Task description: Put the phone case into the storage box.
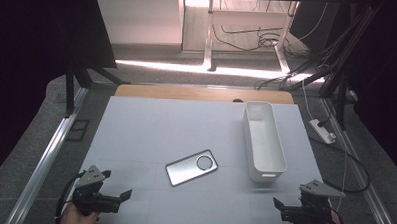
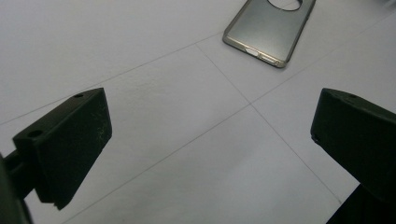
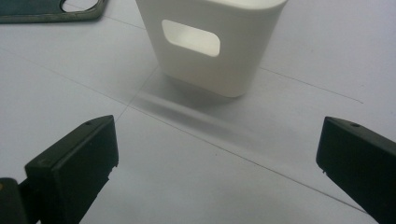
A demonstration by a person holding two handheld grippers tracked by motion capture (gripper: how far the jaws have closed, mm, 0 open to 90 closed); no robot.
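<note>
The left gripper (image 1: pixel 114 195) sits at the near left corner of the white table (image 1: pixel 151 130), held in a hand (image 1: pixel 75 217). Its jaws stand wide apart with nothing between them, and they point toward the middle of the table. In the left gripper view the bare table shows between the two jaws, and the phone case (image 2: pixel 270 29) lies farther off, apart from them.

The phone case (image 1: pixel 191 167) lies flat near the middle of the table, a grey case with a round hole toward its far right end, turned at a slant.

Right of it, close but not touching, stands a long white bin (image 1: pixel 263 140), running from near to far. Its near end wall has an oblong handle hole.

The right gripper (image 1: pixel 285 205) is at the near right corner, jaws also spread wide and holding nothing, facing the near end of the bin (image 3: pixel 210 44).
</note>
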